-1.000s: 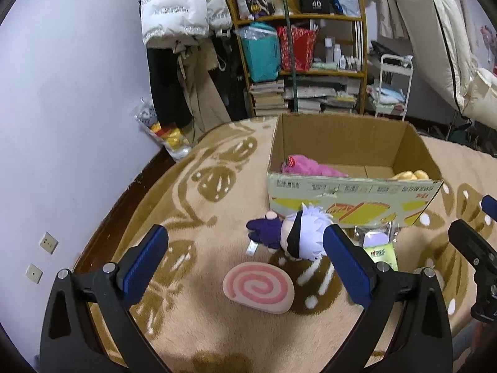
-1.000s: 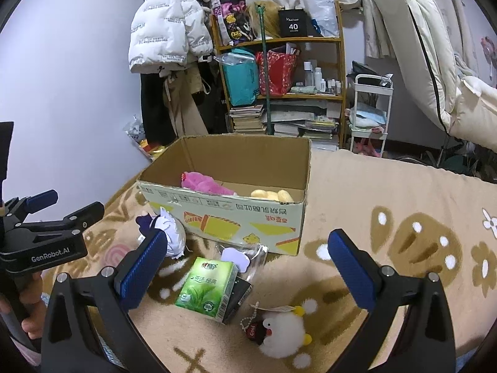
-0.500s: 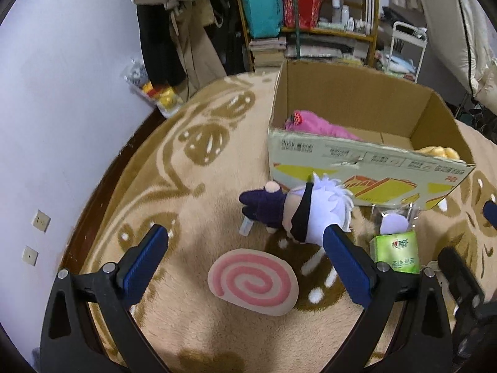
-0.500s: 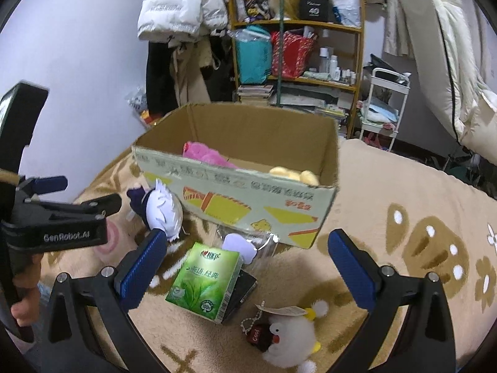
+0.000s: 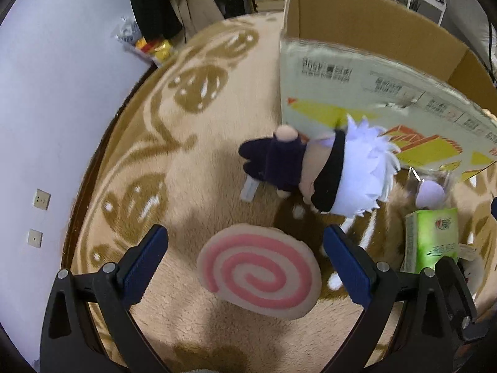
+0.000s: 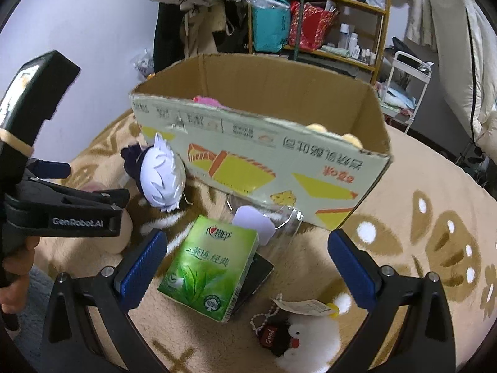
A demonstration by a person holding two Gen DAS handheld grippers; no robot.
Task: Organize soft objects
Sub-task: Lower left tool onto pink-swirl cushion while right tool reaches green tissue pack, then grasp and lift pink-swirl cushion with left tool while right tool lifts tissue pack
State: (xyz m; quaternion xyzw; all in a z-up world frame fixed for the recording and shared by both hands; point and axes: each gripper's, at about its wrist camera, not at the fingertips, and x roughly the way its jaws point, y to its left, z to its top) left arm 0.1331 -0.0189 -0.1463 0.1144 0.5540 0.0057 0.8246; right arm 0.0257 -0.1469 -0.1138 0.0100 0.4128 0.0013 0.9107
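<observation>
A round pink-spiral plush cushion lies on the beige rug, between the open fingers of my left gripper, which hovers just above it. A white-haired plush doll in dark clothes lies against the cardboard box. In the right wrist view the same doll sits left of the box, whose pink and yellow plush contents barely peek over the rim. A small white chick plush with a tag lies near the frame's bottom. My right gripper is open above a green tissue pack.
A clear packet with a lilac item leans on the box front. A dark flat object lies under the tissue pack. A wall borders the rug on the left. Shelves, hanging coats and a white cart stand behind the box.
The left gripper has dropped down and forward, bringing the spiral cushion between its fingers. The right gripper has moved lower and closer to the tissue pack and box front.
</observation>
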